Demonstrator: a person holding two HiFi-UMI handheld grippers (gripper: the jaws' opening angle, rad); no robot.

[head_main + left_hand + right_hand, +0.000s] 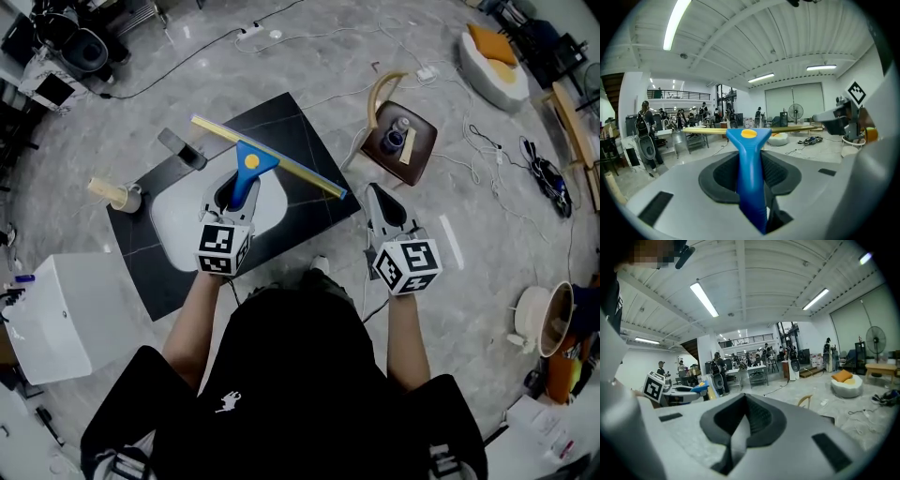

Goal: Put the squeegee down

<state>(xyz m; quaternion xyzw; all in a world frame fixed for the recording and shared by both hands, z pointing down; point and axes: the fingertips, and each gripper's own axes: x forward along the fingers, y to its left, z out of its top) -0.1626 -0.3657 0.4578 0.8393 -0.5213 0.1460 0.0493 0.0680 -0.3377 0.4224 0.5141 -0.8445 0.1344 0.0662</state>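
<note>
We hold the squeegee (249, 165) in our left tool (232, 193), whose jaws are closed on the blue handle (750, 173). It hangs in the air over the black tabletop (298, 131), not resting on it. The handle runs straight out from the tool, away from us. The yellow blade (281, 161) crosses the handle's far end, and its long axis slants from far left to near right over the tabletop.

Directly under the tool and handle lies a pale white patch (178, 223) on the black surface. So the landing place is below and just ahead of the left tool, and we judge the move to be mostly a descent that brings the blade down flat.

Our right tool (384, 204) hangs to the right, off the tabletop's near right edge, with its jaws together and nothing between them (740, 427). The left is the only hand on the squeegee.

As for containers, a cup (128, 198) stands at the tabletop's left corner with something pale sticking out of it. A grey object (181, 148) that we cannot identify sits on the far left edge. Off to the right, well apart, a wooden chair (424, 150) carries a small bottle (401, 126) on its seat.
</note>
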